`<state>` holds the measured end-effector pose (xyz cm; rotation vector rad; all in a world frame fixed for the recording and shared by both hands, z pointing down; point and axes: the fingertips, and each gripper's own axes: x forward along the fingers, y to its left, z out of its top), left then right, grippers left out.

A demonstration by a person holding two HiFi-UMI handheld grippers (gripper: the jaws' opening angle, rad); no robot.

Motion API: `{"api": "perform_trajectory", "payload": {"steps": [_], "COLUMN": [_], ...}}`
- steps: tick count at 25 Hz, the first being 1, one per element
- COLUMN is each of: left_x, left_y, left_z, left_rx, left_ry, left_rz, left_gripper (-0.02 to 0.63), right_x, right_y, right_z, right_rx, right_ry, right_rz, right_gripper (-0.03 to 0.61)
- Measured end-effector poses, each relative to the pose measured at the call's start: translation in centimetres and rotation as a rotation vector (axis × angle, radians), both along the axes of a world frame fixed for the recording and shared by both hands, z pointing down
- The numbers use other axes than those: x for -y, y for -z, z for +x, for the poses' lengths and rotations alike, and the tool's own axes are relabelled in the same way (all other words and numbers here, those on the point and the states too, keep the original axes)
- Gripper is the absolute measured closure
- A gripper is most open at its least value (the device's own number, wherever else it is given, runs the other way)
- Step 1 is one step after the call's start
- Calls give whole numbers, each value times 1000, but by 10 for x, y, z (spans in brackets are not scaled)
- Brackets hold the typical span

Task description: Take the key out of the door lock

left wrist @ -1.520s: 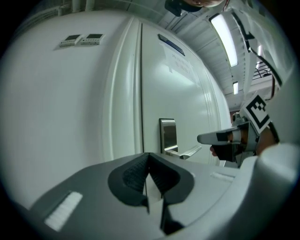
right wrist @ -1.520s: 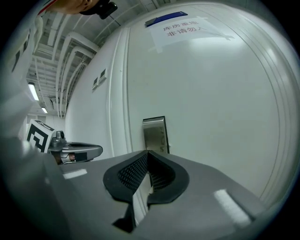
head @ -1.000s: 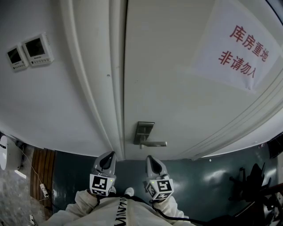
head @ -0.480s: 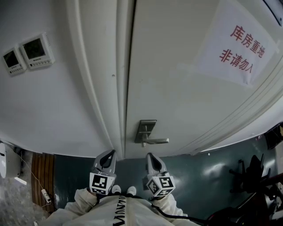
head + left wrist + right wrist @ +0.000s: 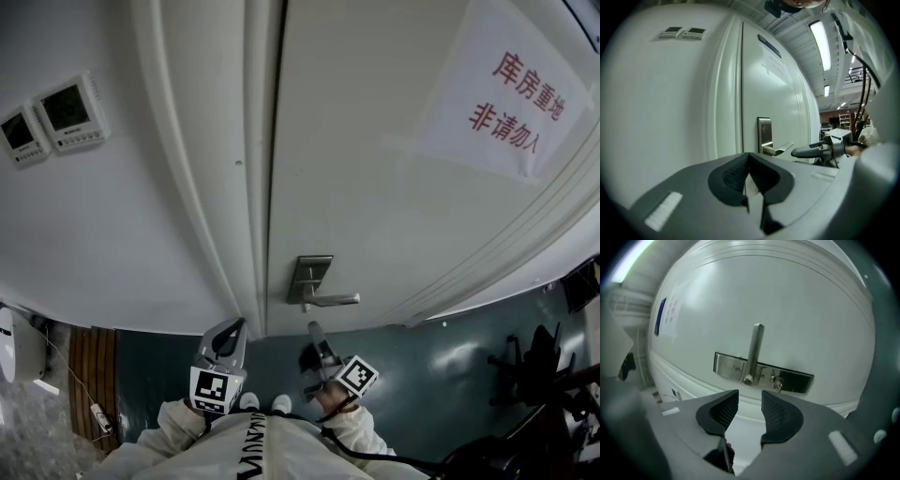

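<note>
Right gripper (image 5: pixel 750 398), tipped on its side, has its 2 jaws apart after just opening, nothing between them, facing the key (image 5: pixel 777 382) still in the lock plate (image 5: pixel 799 379) beside the handle (image 5: pixel 755 348); left gripper (image 5: pixel 749 174) closed, empty

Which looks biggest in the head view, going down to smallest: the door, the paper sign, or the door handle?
1. door
2. paper sign
3. door handle
</note>
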<state>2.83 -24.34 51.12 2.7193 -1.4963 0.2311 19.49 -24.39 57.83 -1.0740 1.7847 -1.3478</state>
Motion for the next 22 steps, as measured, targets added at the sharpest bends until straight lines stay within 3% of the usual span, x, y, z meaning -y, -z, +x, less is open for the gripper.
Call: {"api": "perform_trajectory", "payload": {"steps": [8, 16, 22], "left_x": [2, -2, -8], "left_y": [-3, -5, -8], "left_z": [-3, -6, -9], "left_rx": [14, 27, 42], "left_ry": [2, 11, 17], "left_rz": [-12, -20, -26], "left_gripper": [615, 615, 615], "right_x": [13, 27, 37], "right_y": [-24, -53, -59], "right_z": [5, 7, 5], "right_rx": [343, 383, 399], "right_ry": [-32, -62, -56], "right_rz": [-36, -98, -93], "right_gripper": [397, 399, 412]}}
